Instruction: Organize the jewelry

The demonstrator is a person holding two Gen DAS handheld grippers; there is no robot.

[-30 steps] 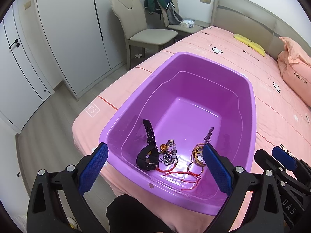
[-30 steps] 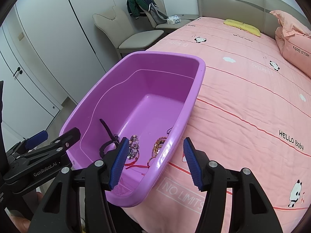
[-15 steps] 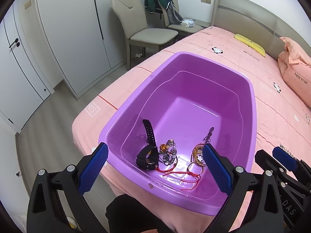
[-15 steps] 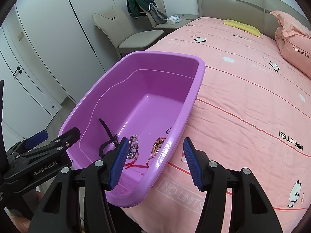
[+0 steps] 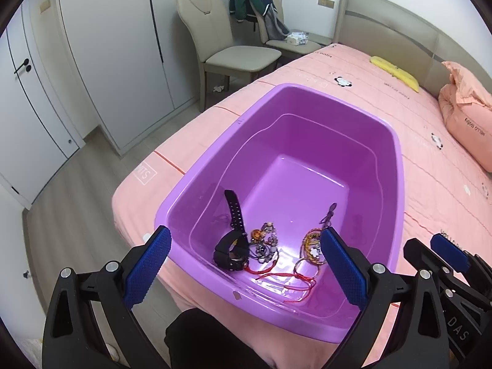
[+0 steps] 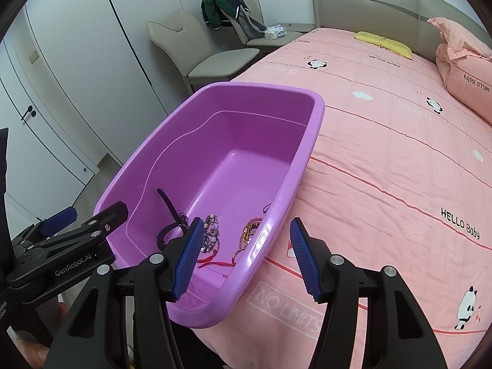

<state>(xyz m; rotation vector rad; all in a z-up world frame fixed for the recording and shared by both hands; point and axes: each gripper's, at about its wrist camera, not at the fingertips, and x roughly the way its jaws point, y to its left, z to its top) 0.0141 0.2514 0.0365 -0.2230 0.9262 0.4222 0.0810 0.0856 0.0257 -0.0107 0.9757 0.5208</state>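
Both the left gripper (image 5: 243, 264) and right gripper (image 6: 246, 255) hang spread and empty, jewelry (image 5: 270, 246) heaped at the purple tub's (image 5: 396, 166) six o'clock end, so next probably dip for the black watch (image 5: 230, 249).

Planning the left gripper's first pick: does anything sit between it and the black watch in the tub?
Nothing visible does. The left gripper is open above the tub's near rim, and the black watch lies uncovered, beaded bracelets beside it.

Purple tub (image 5: 396, 166) — pink, panda-print bedspread (image 6: 384, 141)
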